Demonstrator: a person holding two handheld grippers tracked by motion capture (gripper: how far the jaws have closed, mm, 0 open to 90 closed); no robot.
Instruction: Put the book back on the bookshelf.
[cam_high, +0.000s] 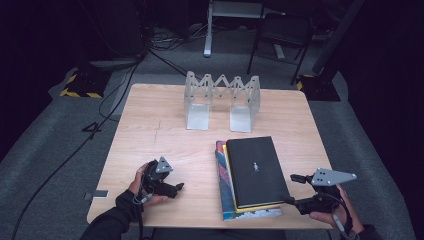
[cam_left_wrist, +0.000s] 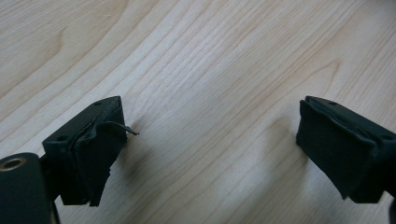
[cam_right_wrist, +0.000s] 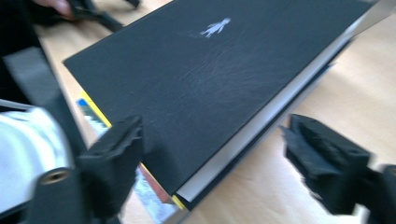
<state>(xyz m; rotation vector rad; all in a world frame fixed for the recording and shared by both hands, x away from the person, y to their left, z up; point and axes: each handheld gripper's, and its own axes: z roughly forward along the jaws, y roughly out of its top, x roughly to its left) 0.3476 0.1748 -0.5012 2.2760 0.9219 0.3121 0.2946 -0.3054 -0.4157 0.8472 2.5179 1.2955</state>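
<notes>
The right gripper (cam_high: 291, 189), jaws spread and holding nothing, is seen just beside the near right corner of the black hardcover book (cam_high: 256, 170), which tops a stack of colourful books (cam_high: 226, 192). The left gripper (cam_high: 177, 187), jaws likewise parted and empty, is held over the light wooden table (cam_high: 150, 130). A folding metal book rack (cam_high: 222, 100) is placed beyond.

Table (cam_high: 165, 135) is pale wood, smooth, matt, with long wavy grain. Centre right of the high view, the black book (cam_high: 256, 170) has a matt, cloth-like cover, faintly scuffed, with white paper edges. The books (cam_high: 226, 192) beneath show glossy coloured covers. Upper centre, the rack (cam_high: 222, 97) looks like brushed grey metal. Left gripper (cam_left_wrist: 210, 144) pads (cam_left_wrist: 341, 149): matt black rubber, frayed.
</notes>
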